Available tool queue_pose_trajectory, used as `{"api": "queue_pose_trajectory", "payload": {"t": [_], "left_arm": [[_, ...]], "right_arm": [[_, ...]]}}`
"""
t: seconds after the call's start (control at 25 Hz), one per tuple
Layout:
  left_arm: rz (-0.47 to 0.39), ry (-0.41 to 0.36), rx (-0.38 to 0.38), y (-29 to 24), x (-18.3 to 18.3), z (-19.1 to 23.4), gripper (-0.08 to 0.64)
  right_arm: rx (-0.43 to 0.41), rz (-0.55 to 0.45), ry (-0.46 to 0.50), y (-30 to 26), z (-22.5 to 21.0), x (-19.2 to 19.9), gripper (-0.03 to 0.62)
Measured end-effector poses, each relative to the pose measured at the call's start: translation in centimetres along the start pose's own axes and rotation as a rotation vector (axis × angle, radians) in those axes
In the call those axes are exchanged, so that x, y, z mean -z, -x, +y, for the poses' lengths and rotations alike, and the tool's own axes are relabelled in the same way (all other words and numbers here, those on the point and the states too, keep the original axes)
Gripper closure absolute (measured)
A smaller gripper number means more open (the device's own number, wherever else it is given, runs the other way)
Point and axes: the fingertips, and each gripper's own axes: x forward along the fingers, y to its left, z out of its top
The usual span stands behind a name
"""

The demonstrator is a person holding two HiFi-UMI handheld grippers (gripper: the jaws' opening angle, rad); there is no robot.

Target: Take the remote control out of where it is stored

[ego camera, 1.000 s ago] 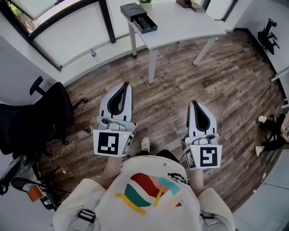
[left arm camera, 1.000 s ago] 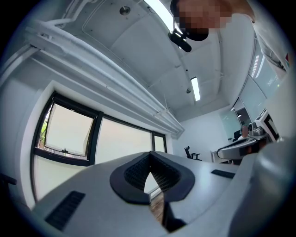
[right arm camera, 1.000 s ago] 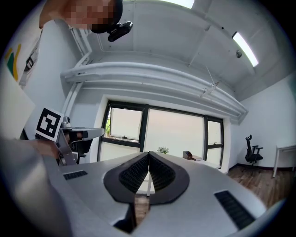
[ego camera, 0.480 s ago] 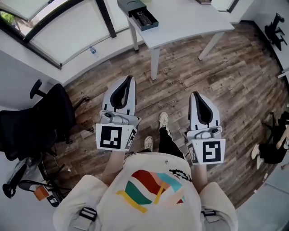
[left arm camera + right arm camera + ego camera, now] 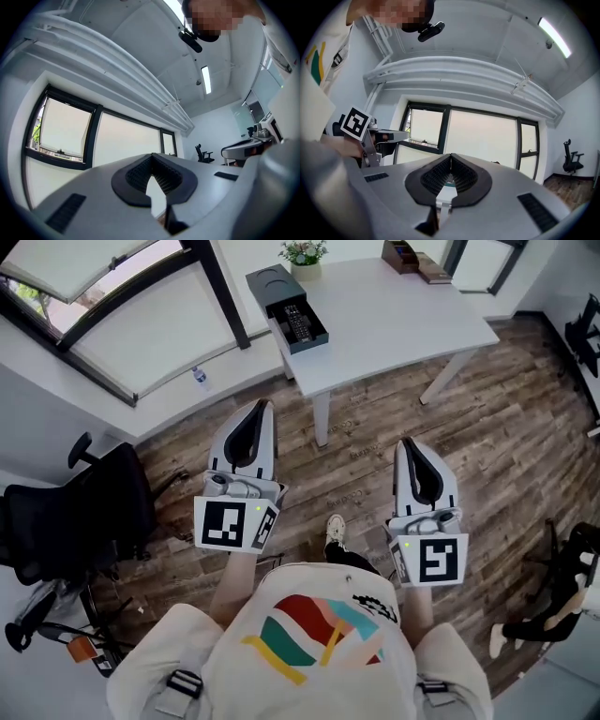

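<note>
The black remote control [image 5: 296,322] lies in the pulled-out drawer [image 5: 302,326] of a dark box [image 5: 275,284] on the white desk [image 5: 394,310], at the top of the head view. Both grippers hang over the wood floor, short of the desk and far from the drawer. My left gripper [image 5: 264,407] points at the desk's left corner, jaws shut and empty [image 5: 152,155]. My right gripper [image 5: 410,443] is held level to its right, jaws also shut with nothing between them [image 5: 451,155]. Neither gripper view shows the remote.
A black office chair [image 5: 75,521] stands at the left. A water bottle [image 5: 200,379] sits on the sill below the big window. A potted plant [image 5: 303,253] and a brown box [image 5: 403,255] are on the desk's far side. Another person's legs [image 5: 548,610] show at right.
The person has walked forward with both grippers. The desk and its open drawer now sit lower and nearer in the head view. Both grippers stayed shut.
</note>
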Motion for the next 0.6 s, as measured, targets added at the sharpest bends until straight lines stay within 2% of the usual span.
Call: {"api": "queue_pose_trajectory", "payload": {"t": [0.32,0.6], "left_arm": [[-0.011,-0.018,-0.029,-5.9,0.8,-1.2,0.552],[-0.026,-0.042,-0.083,-8.3,-0.3,-0.1,0.552]], "right_arm": [[-0.027,-0.028,-0.03,-3.2,-5.3,1.5,0.59],[-0.055,-0.042,-0.049,-6.4,-7.5,1.7,0.589]]}}
